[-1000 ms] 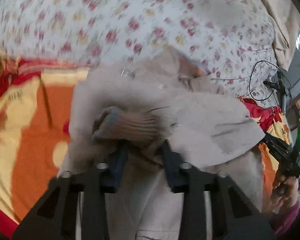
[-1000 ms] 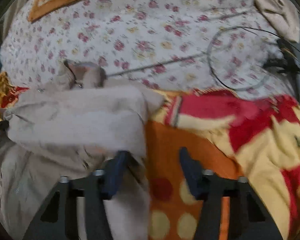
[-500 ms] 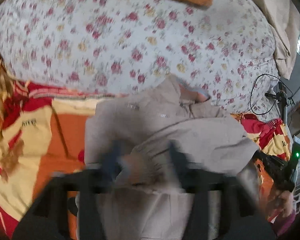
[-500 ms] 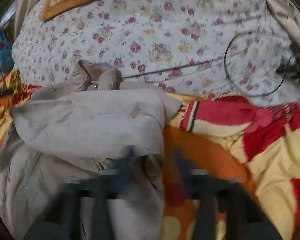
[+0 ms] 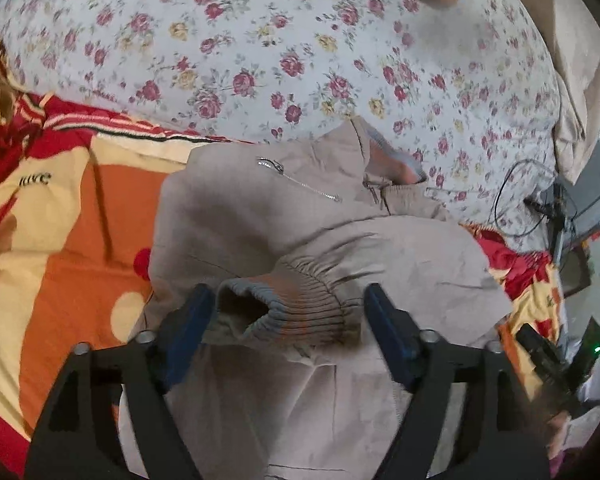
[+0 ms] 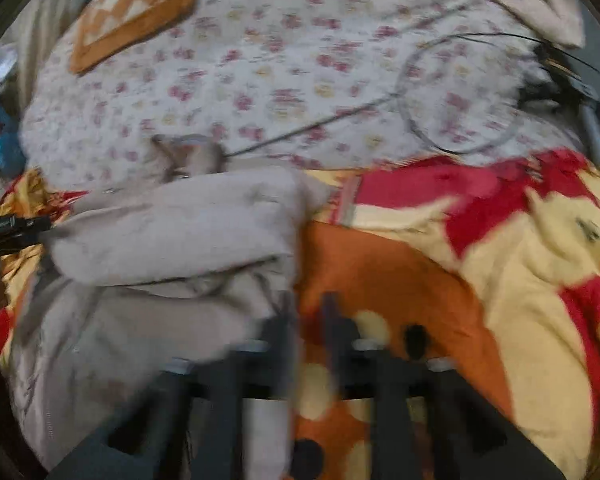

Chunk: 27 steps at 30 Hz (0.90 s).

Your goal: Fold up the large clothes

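A beige zip jacket [image 5: 300, 216] lies on an orange, red and cream blanket [image 5: 60, 240], its sleeves folded across the body. Its ribbed cuff [image 5: 292, 304] lies loose between the fingers of my left gripper [image 5: 288, 320], which is open wide and just above the jacket. In the right wrist view the jacket [image 6: 172, 248] fills the left half. My right gripper [image 6: 308, 320] is blurred at the jacket's right edge, jaws nearly together. I cannot tell whether it pinches the cloth.
A floral sheet [image 5: 300, 40] covers the bed behind the jacket. A black cable loop [image 6: 460, 92] lies on the sheet at the right. An orange checked pillow [image 6: 132, 16] sits at the back left. The other gripper [image 5: 548, 356] shows at the left view's right edge.
My left gripper has opened and let go of the ribbed cuff, which now rests on the jacket. My right gripper's jaws have closed in from wide open.
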Each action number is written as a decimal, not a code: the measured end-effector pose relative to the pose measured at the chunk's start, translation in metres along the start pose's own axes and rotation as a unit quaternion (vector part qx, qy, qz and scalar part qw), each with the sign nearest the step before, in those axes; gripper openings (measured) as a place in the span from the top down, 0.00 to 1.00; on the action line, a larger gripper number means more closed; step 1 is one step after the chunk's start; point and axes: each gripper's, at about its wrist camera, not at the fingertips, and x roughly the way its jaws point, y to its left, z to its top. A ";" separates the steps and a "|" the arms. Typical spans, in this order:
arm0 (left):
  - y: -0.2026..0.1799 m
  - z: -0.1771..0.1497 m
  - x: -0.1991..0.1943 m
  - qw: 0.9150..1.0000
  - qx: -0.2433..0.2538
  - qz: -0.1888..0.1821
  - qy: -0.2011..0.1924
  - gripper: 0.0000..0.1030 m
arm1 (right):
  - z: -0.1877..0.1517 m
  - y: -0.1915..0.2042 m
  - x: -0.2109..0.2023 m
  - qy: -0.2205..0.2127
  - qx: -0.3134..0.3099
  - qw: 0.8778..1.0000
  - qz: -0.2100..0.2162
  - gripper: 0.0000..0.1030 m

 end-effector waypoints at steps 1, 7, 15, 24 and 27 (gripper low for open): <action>0.002 0.000 -0.002 1.000 -0.004 -0.004 -0.003 0.19 | 0.005 0.009 0.005 -0.010 -0.012 1.000 -0.007 0.38; 0.002 -0.004 0.002 1.000 0.012 0.019 0.008 0.19 | 0.027 0.020 0.044 0.013 0.000 1.000 -0.026 0.99; 0.005 -0.005 0.015 1.000 -0.003 -0.002 0.029 0.19 | -0.027 0.007 0.039 0.086 -0.024 0.995 -0.049 0.98; -0.016 -0.004 0.020 0.999 0.029 -0.007 0.034 0.16 | 0.021 -0.008 -0.011 -0.015 0.052 0.998 -0.012 0.54; -0.027 -0.012 0.042 0.997 0.050 0.018 0.054 0.25 | 0.039 0.020 0.020 -0.012 0.035 0.999 0.012 0.56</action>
